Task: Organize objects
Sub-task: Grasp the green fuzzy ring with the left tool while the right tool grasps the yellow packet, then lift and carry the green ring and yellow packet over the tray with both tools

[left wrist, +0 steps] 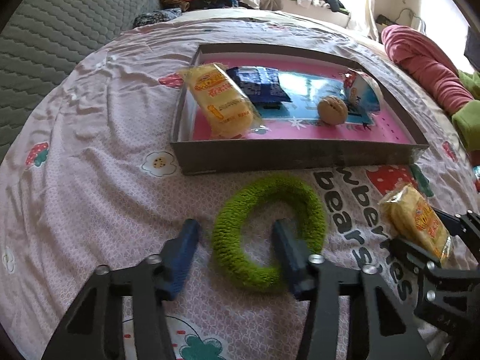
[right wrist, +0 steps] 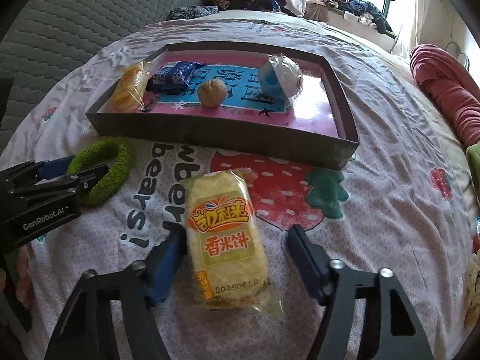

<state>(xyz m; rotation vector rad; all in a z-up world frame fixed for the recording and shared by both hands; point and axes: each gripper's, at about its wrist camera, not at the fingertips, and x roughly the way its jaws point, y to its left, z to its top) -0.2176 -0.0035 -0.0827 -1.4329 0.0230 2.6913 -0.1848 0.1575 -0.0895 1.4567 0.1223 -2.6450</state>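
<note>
Shallow box (left wrist: 300, 156), on the bed ahead of both tongs, already holds four items (rice-cracker pack, blue packet, walnut, white-blue pouch). Left to do: rice-cracker packet (right wrist: 226, 240) between the open right tongs (right wrist: 237, 258); green knitted ring (left wrist: 267, 231), one side between the open left tongs (left wrist: 237, 240).
</note>
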